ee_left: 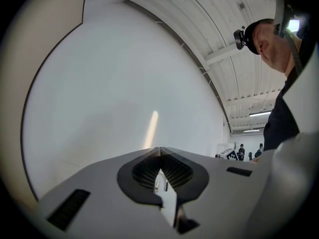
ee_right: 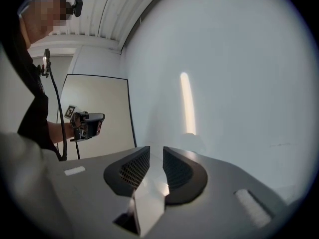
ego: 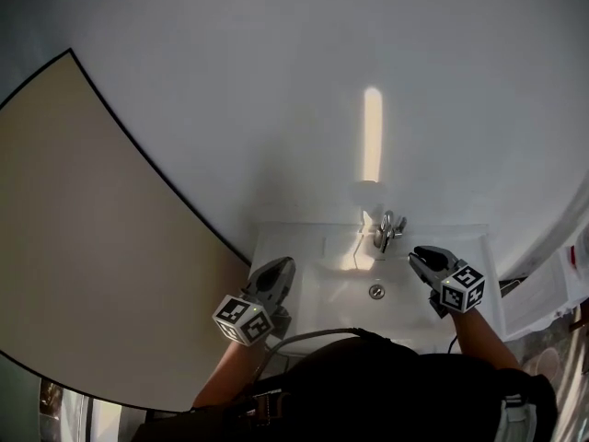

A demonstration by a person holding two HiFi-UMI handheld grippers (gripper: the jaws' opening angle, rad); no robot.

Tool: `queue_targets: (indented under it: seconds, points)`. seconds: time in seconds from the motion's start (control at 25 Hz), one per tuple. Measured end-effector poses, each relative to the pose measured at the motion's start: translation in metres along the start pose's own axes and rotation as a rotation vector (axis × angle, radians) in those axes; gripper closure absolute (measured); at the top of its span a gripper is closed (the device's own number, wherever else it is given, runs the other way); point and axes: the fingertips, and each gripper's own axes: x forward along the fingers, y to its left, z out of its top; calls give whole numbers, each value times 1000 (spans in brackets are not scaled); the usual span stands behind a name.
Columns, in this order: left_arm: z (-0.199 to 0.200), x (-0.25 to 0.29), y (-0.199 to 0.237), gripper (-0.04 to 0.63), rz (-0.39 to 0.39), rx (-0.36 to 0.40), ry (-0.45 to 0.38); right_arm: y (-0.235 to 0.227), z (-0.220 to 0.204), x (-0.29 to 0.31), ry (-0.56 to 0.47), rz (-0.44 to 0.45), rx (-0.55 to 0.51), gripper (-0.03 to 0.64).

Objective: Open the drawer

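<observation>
In the head view, a white sink [ego: 313, 247] sits at lower centre against a white wall [ego: 322, 63], with a faucet [ego: 386, 231] at its back edge and a drain [ego: 376, 291] in the basin. A streak of light [ego: 372, 134] stands on the wall above the faucet. A beige panel [ego: 83, 247] fills the left of the frame. The left gripper [ego: 281, 265] hovers over the sink's left edge and the right gripper [ego: 416, 254] over its right part. Each carries a cube with black-and-white square markers. The drawer shows in no view.

In the left gripper view, that gripper's jaw tips meet at lower centre, with nothing held. The wall and the streak lie beyond, and a ribbed white ceiling [ee_left: 199, 14] is at upper right.

In the right gripper view, the jaws stand a narrow gap apart with nothing between them. The left gripper shows at centre left before the panel, with a black cable [ee_right: 60, 113] beside it.
</observation>
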Motion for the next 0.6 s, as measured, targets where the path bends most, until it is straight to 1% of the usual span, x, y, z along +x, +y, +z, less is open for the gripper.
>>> queue_targets:
  seconds: [0.16,0.28,0.4,0.6]
  points:
    - [3,7,7,595,-13,20,2,-6,6,5,-2,-21,-11,575]
    - [1,10,16,595,-36,15,34,-7,4,9,-23,-67,33,615]
    - [-2,14,26,595,-67,9,57,-1,5,18,-38,-81,69,615]
    - [-9,18,40,595,-106,-26,58,5,2,27,-36,-90,110,617]
